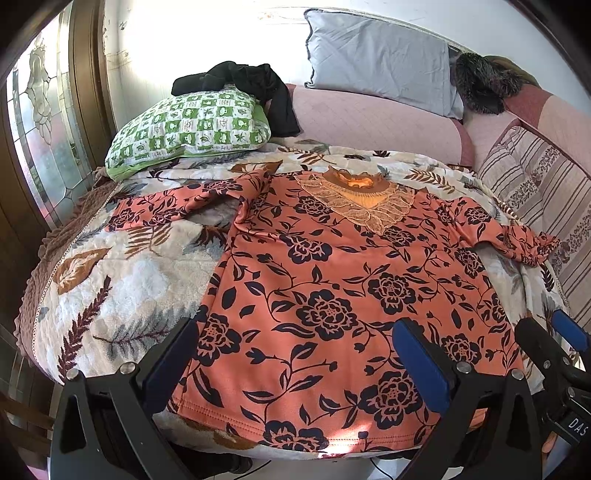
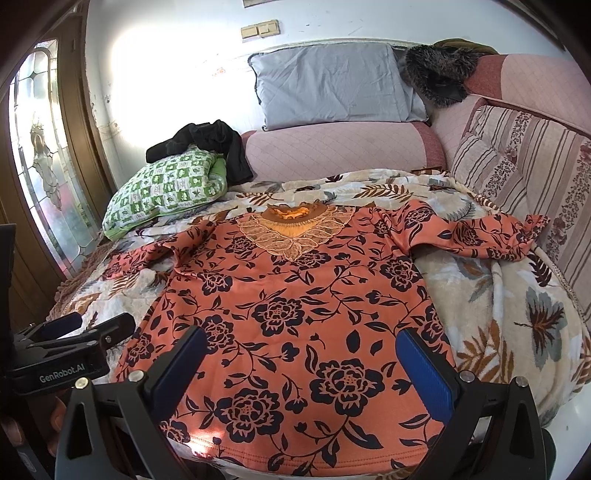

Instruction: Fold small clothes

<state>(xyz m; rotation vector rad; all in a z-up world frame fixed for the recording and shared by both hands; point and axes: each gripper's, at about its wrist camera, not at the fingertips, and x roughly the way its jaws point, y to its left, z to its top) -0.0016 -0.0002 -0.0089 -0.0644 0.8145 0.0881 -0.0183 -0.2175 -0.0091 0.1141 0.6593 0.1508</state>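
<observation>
An orange long-sleeved top with dark flower print point(image 1: 325, 295) lies flat on the leaf-patterned blanket point(image 1: 122, 280), hem at its near edge, which hides the bed below. Left gripper point(image 1: 295, 365) and right gripper point(image 2: 306, 373) hover wide apart, empty. One reads "GenRobot.AI"; another label is cut off.

White wall point(image 2: 314, 18), pink sofa point(image 2: 332, 147), stained-glass door point(image 2: 44, 147)

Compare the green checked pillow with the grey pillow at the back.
The green checked pillow carries a green and white leaf print; the grey pillow is plain. The green one lies flat on the floral blanket; the grey one leans upright against the wall. A black garment is draped over the green one; a dark furry item sits beside the grey one. Both are soft rectangular pillows beyond the orange floral top.
</observation>
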